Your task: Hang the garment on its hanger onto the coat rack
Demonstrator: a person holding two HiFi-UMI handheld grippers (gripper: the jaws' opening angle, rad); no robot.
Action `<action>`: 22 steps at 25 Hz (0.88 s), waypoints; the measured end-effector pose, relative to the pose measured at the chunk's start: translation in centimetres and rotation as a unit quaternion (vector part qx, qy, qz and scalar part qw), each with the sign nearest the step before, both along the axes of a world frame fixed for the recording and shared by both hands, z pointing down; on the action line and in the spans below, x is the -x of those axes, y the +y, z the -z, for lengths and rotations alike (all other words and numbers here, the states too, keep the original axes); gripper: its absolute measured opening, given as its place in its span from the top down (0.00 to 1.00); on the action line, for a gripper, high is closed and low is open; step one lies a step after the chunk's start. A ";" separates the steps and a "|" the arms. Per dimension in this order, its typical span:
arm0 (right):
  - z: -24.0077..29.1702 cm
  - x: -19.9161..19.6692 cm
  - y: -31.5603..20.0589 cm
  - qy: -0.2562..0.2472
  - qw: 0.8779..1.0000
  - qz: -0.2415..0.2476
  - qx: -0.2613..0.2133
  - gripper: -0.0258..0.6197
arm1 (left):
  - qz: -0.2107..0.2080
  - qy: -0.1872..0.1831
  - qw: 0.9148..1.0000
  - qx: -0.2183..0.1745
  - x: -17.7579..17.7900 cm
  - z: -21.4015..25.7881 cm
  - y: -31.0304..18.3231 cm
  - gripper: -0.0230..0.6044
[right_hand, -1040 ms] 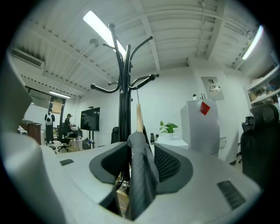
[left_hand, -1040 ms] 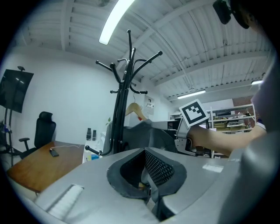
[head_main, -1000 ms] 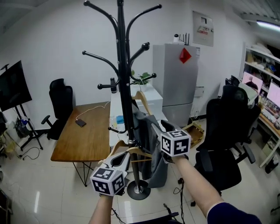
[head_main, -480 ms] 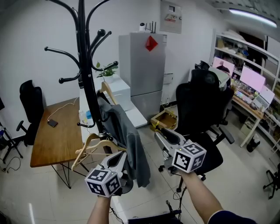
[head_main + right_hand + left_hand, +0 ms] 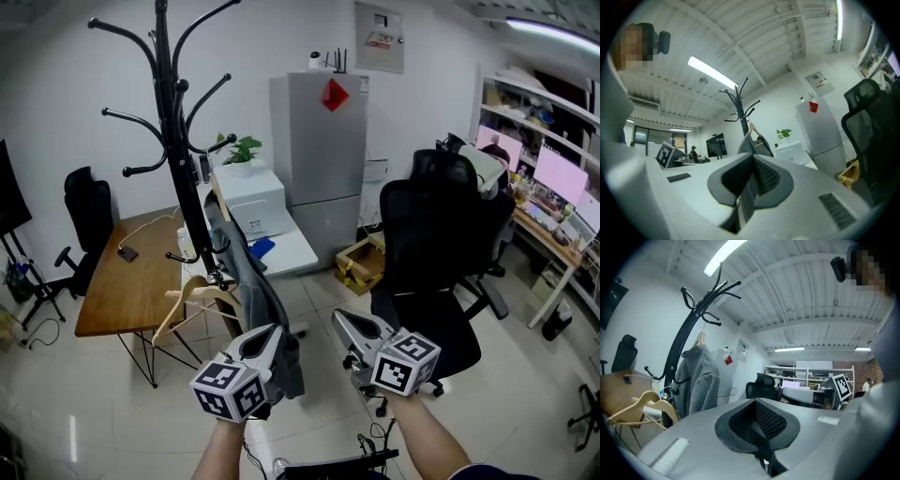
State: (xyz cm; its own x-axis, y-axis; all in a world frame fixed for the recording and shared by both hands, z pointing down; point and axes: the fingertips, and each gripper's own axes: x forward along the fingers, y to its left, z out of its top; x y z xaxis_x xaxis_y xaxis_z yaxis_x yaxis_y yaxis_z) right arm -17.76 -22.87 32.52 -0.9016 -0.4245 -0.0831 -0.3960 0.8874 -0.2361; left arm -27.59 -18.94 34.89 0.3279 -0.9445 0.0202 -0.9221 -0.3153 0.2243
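Now my right claw (image 5: 343,320) has just closed on nothing, and my left claw (image 5: 273,330) is shut and empty too; both have backed off from the coat rack (image 5: 178,141), where the grey garment (image 5: 246,267) hangs, so I think I'm done

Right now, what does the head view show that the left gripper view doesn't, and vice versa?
Only the head view: the green potted plant and the black-and-white marker cube on the left gripper. Only the left gripper view: that gripper's black mesh pads, shut with nothing between. Both: the black metal coat rack, the grey garment on its hanger, the bare wooden hanger.
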 end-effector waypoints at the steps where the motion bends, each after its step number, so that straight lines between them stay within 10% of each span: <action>1: -0.3 -0.2 0.3 0.002 1.000 0.011 0.005 0.96 | 0.009 -0.006 1.000 0.006 -0.5 -0.5 0.3 0.96; 22: -2.3 0.6 7.6 0.071 0.984 0.156 -0.052 0.96 | 0.136 0.013 0.991 0.010 -2.2 -0.2 7.5 0.96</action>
